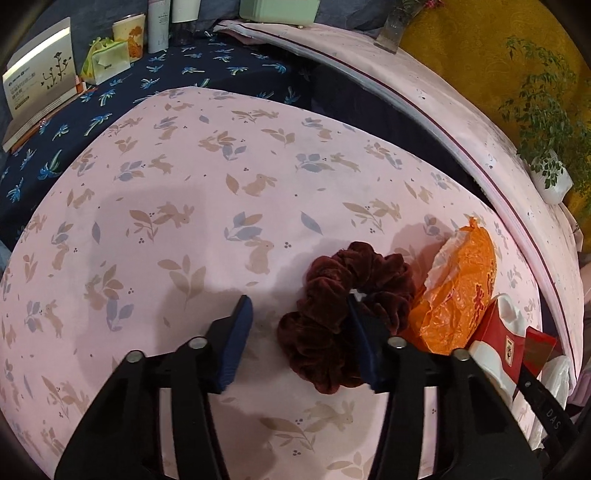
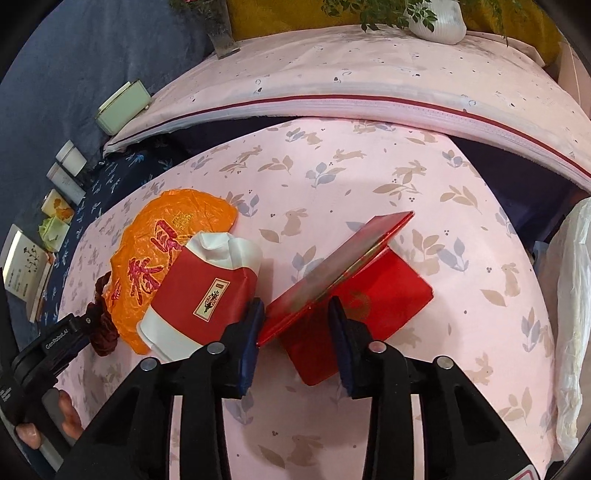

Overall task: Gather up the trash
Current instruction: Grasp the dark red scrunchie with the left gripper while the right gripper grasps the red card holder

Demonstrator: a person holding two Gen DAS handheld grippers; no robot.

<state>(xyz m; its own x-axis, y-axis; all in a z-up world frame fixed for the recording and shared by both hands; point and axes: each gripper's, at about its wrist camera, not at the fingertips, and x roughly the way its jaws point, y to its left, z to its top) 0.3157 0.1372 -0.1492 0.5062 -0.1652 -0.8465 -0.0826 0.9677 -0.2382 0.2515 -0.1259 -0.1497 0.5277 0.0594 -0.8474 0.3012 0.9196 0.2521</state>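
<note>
The left gripper came in over the bed, jaws partly spread. The dark red scrunchie sat between them; the right pad lay across its ruffles, the left pad stood clear of it over bare sheet. Not a pinch on both sides, as far as the view showed.

The right gripper was also partly spread, straddling the raised lid of the open red box. The left pad sat right at the lid's lower corner and just beside the red-and-white packet; the right pad was over the box's base. Whether the pads actually pressed the lid, I couldn't tell.

The count on the pink rabbit-print sheet: one scrunchie, one crumpled orange plastic bag, one red-and-white packet, one red box, all bunched together, the packet resting on the bag's edge and the scrunchie touching the bag's other side. One white plastic bag hung at the bed's right edge.

Along the far left edge, on the dark blue cloth, stood one book, one green tissue pack, one cup and two white bottles. One potted plant stood behind the pillow.
</note>
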